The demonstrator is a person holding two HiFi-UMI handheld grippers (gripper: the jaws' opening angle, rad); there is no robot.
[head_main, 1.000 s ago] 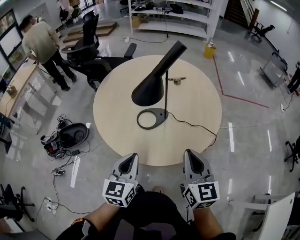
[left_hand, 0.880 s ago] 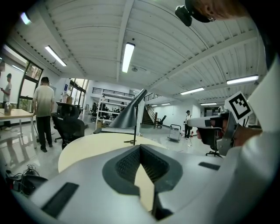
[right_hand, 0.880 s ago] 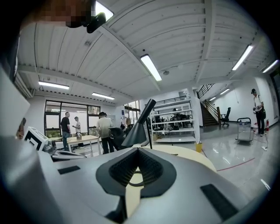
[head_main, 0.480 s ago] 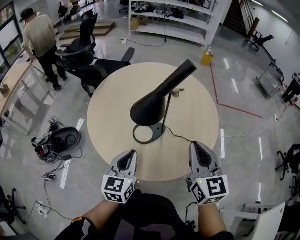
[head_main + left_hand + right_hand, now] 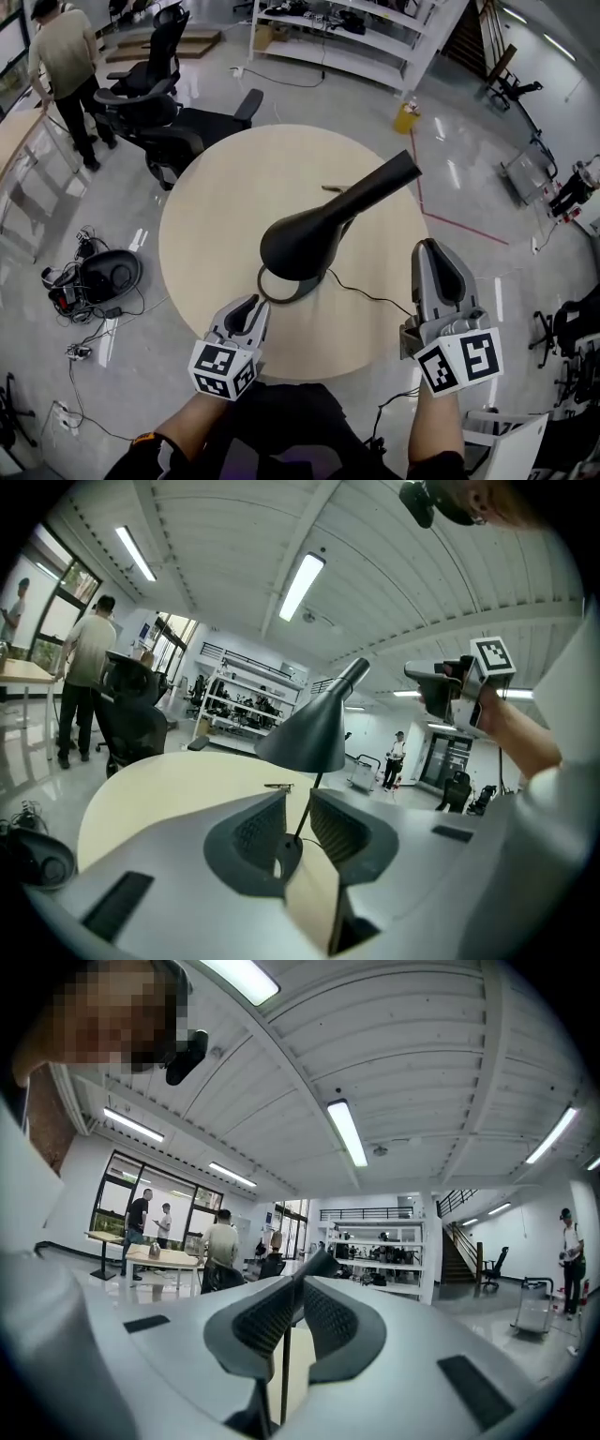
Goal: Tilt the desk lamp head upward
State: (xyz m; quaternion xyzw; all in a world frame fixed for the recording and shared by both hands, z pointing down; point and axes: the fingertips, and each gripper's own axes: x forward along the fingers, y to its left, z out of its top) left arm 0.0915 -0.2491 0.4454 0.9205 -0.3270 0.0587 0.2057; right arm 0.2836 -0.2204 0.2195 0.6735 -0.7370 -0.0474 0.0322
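Observation:
A black desk lamp stands on the round wooden table (image 5: 211,216). Its cone head (image 5: 309,239) slants down to the left over the ring base (image 5: 277,284). My left gripper (image 5: 248,306) hovers over the table's near edge, short of the base. Its jaws are opening with nothing between them, and the lamp's stem (image 5: 306,810) shows beyond the gap of the left gripper (image 5: 298,803). My right gripper (image 5: 429,251) is raised to the right of the lamp head, apart from it. The right gripper (image 5: 293,1288) has its pads together, with the lamp's stem (image 5: 284,1372) beyond.
The lamp's cord (image 5: 375,298) trails off the table's right side. A small metal piece (image 5: 336,188) lies behind the lamp. Office chairs (image 5: 178,112) and a standing person (image 5: 56,66) are at the far left, shelving (image 5: 356,37) behind, cables and gear (image 5: 98,277) on the floor.
Both grippers have come closer to the lamp. The right one has risen and moved forward beside the lamp head. The lamp itself has not moved on the table.

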